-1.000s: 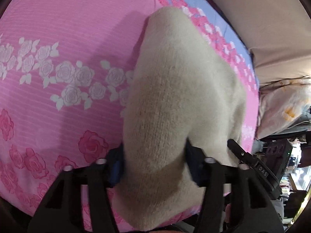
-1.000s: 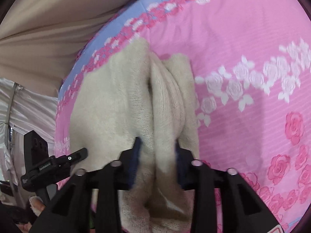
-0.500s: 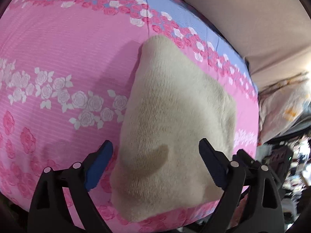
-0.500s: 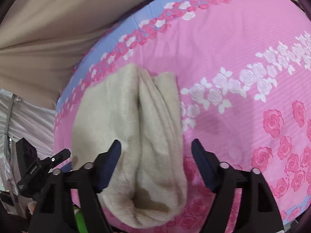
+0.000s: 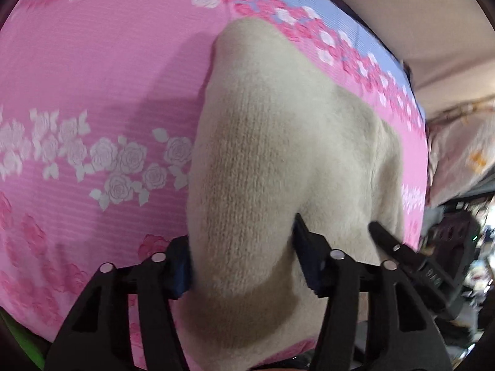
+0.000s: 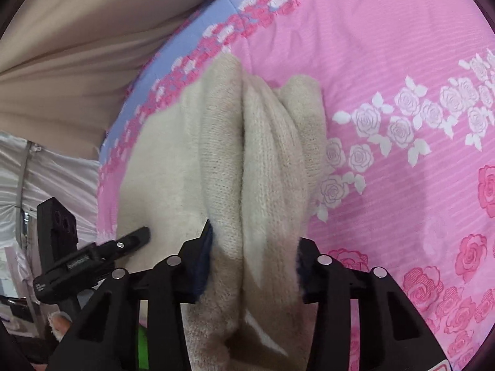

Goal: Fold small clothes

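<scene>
A cream knitted garment lies folded on the pink rose-patterned bed sheet. My left gripper is shut on the garment's near left edge, with fabric bunched between its blue pads. In the right wrist view the same garment shows several stacked folds, and my right gripper is shut on its near right edge. Each gripper shows in the other's view, the right one and the left one.
A beige curtain or wall lies beyond the bed's blue far border. Bedding and clutter sit off the right edge of the bed in the left wrist view. Bare sheet spreads to the right of the garment.
Half a second ago both grippers were open, standing back from the garment. Now both have moved in and closed on its near edge again.
</scene>
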Demonstrator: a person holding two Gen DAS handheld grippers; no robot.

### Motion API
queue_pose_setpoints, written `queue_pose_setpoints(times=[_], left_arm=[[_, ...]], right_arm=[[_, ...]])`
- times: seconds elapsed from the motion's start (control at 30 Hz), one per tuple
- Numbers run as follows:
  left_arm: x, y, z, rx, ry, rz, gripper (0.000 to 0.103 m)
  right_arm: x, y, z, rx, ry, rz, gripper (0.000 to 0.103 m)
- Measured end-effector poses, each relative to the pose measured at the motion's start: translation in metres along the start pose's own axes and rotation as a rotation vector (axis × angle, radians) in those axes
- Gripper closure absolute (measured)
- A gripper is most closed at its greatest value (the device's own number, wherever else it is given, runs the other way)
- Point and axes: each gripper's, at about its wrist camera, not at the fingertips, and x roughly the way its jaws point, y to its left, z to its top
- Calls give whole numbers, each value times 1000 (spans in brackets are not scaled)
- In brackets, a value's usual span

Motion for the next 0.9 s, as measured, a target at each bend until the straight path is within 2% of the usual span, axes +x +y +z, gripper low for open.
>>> queue_pose_setpoints(times=[0.13,0.2,0.33,0.5,0.6,0.7,0.77,0.83,0.87,0.9], left_arm=[[5,-12,-7,67,3,82,50],[9,-18,-8,80,-4,116,50],[11,-19,-7,86,-7,133,49],[13,-20,-6,86,-16,148,48],[18,-23,-4,88,-27,166,41],[17,-24,-4,97,-62,199,28],[16,-20,-2,82,-85,214,9],[19,-9,1,25,-88,168,6],[24,2,3,-34,-60,99,6],[27,9,4,-70,-37,55,7]], right_arm=[[9,-8,-4,-10,19,-72,62],[14,-9,-4,-3,16,-78,60],[18,-4,-3,-39,22,-112,57],[22,-9,-2,-21,27,-100,51],[24,-11,-3,-12,31,-91,47],[26,-14,-2,3,36,-76,42],[25,-16,-4,18,34,-65,40],[25,-18,-4,29,33,-52,38],[26,-18,-4,32,35,-46,38],[26,-18,-3,30,36,-40,44]])
